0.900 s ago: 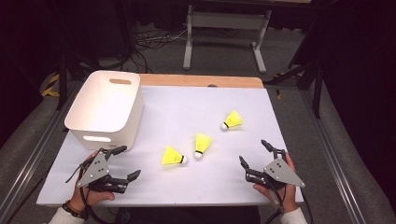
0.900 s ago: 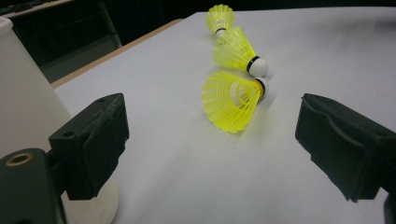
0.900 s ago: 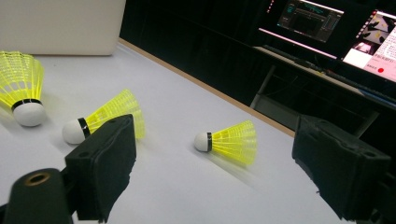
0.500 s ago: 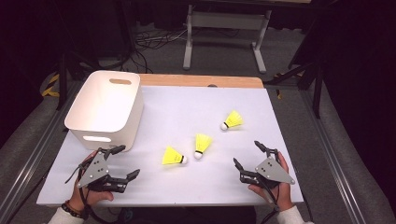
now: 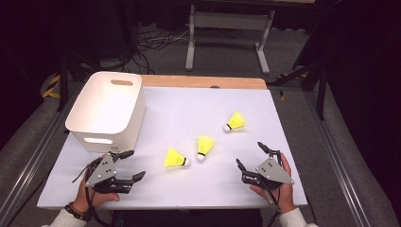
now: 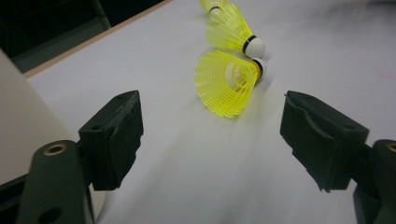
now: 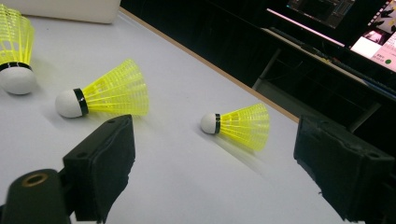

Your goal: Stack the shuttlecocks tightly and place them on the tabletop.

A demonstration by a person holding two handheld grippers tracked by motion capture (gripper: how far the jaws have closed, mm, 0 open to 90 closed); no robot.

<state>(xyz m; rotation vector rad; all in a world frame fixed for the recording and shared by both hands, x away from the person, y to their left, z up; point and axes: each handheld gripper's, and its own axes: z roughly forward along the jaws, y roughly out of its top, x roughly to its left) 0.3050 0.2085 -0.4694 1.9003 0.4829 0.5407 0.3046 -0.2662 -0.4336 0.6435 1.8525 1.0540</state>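
On the white table [image 5: 189, 109] three yellow shuttlecocks lie on their sides, and a white plastic bin [image 5: 106, 111] with handle slots stands at the far left part of the table. In the high view the left gripper [image 5: 129, 165] rests near the front edge, held by the person's left hand [image 5: 92, 196], just in front of the bin; its jaws are spread apart and nothing is between them. The nearest shuttlecock [image 5: 176, 158] lies a little to the right of this gripper, with its white cork tip pointing to the right. In the left gripper view the same shuttlecock [image 6: 229, 81] shows its open skirt toward the camera, ahead of the two black jaws and apart from them. The middle shuttlecock [image 5: 204, 146] lies just beside the first one, its cork toward the front edge. The third shuttlecock [image 5: 235, 122] lies farther back and to the right, well apart from the bin. The right gripper [image 5: 249, 156] is held by the right hand [image 5: 274, 189] near the front right corner, and its jaws also stand wide with nothing inside. In the right gripper view the third shuttlecock [image 7: 238, 123] appears between the jaws but clearly beyond them; its edge is slightly blurred, so I cannot tell if it rocks.
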